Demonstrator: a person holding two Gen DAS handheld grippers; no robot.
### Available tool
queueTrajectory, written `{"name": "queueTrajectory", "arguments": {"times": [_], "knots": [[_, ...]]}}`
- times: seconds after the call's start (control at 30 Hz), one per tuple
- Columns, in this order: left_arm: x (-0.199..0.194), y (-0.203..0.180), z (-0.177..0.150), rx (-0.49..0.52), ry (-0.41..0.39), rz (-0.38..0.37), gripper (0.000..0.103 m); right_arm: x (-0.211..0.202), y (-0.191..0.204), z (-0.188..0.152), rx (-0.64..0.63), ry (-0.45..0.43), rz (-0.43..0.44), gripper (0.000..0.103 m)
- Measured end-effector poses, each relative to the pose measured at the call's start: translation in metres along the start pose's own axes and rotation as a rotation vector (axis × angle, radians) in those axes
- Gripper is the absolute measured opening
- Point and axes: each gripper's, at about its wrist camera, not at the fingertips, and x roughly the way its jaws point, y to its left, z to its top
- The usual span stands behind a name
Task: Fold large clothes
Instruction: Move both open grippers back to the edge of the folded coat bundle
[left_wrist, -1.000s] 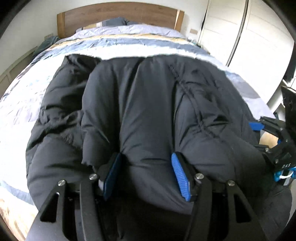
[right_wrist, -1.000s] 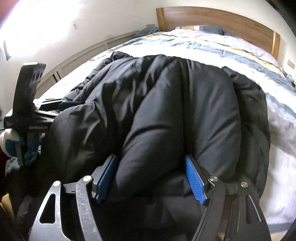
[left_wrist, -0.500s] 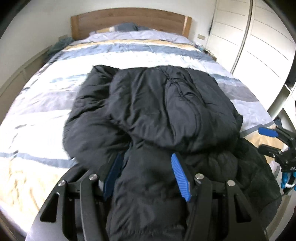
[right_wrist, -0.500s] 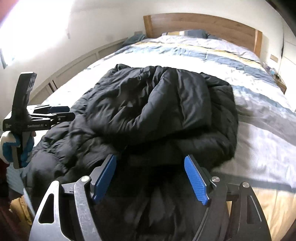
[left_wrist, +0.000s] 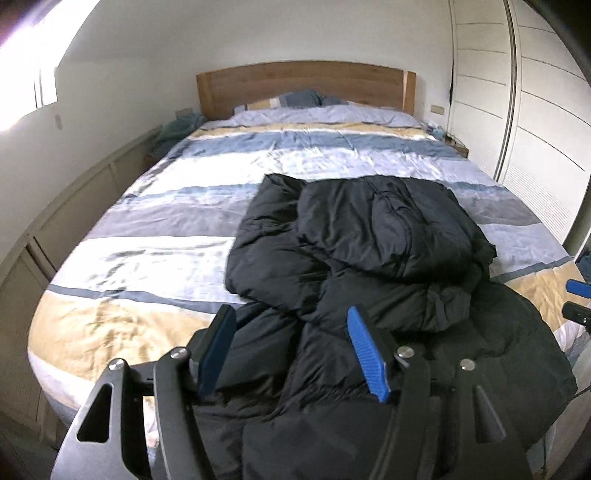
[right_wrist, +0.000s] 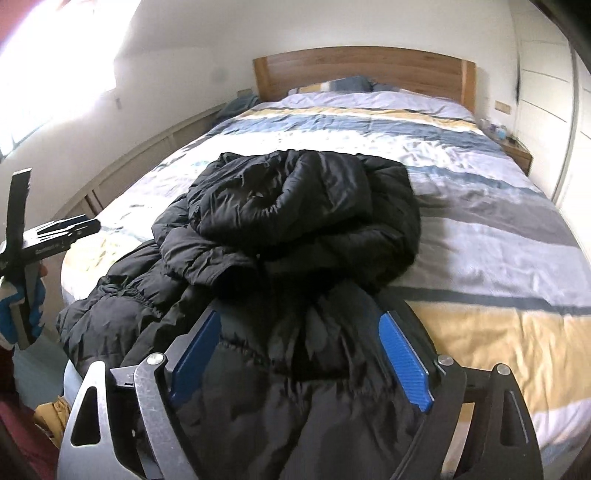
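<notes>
A large black puffer coat (left_wrist: 373, 254) lies bunched on the foot of the striped bed (left_wrist: 177, 229), its far part folded back over the near part. It also shows in the right wrist view (right_wrist: 295, 221). My left gripper (left_wrist: 291, 350) is open, its blue pads (left_wrist: 367, 354) wide apart above the coat's near hem, which hangs over the bed's edge. My right gripper (right_wrist: 301, 354) is open too, above the hem on the coat's right side. The left gripper also shows at the left edge of the right wrist view (right_wrist: 55, 236).
A wooden headboard (left_wrist: 306, 85) and pillows stand at the far end. White wardrobe doors (left_wrist: 524, 110) line the right wall. A low panelled ledge (left_wrist: 74, 206) runs along the left wall. A nightstand (right_wrist: 515, 151) stands beside the bed at the right.
Both grippers have pulled back from the coat toward the foot of the bed. The coat, earlier filling both views, now lies bunched on the bed with its top folded over.
</notes>
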Motion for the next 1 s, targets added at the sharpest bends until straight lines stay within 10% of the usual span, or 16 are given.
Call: {"name": "queueTrajectory", "arguments": {"times": [1.0], "knots": [[-0.039, 0.054, -0.042, -0.082, -0.02, 0.125, 0.064, -0.067, -0.066, -0.072, 0.226, -0.056, -0.168, 0.103]]}}
